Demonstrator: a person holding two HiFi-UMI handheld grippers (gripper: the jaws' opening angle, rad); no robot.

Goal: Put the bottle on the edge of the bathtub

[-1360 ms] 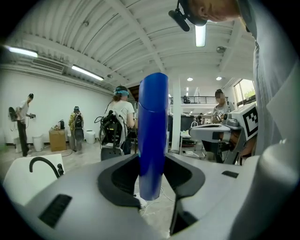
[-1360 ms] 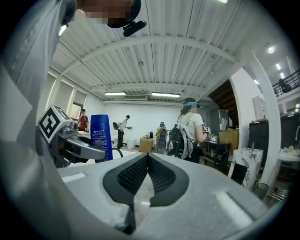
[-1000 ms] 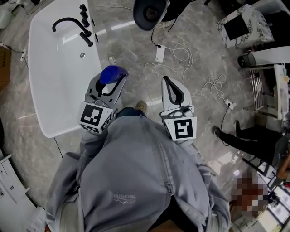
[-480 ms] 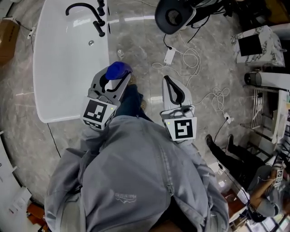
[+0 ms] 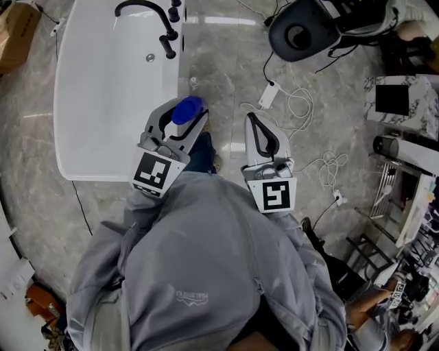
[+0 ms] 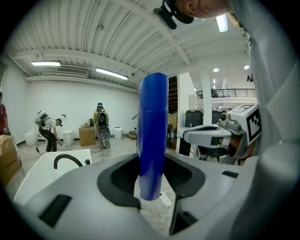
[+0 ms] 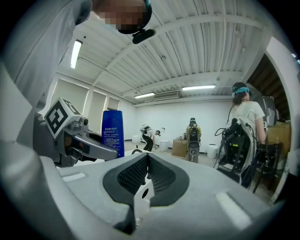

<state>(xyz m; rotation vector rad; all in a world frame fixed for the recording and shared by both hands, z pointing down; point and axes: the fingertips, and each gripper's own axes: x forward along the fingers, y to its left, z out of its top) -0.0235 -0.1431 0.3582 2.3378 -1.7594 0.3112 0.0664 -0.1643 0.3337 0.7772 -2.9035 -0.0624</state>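
Note:
The blue bottle (image 5: 186,110) stands upright between the jaws of my left gripper (image 5: 180,122), which is shut on it, held over the marble floor just right of the white bathtub (image 5: 103,96). In the left gripper view the bottle (image 6: 153,136) fills the middle, gripped low down by the left gripper (image 6: 153,185), with the tub rim (image 6: 42,166) and black faucet (image 6: 68,159) at lower left. My right gripper (image 5: 253,123) hangs beside it, shut on nothing. The right gripper (image 7: 146,159) shows its pads meeting, and the bottle (image 7: 113,132) is to its left.
A black faucet (image 5: 147,10) and a drain (image 5: 149,58) sit at the tub's far end. White cables and a power strip (image 5: 269,96) lie on the floor right of the tub, near a black round seat (image 5: 305,34). A cardboard box (image 5: 17,24) is at the far left. People stand in the background (image 7: 192,133).
The person has stepped along the tub. The left gripper with the bottle is now closer to the tub's right rim. The right gripper stays shut beside it.

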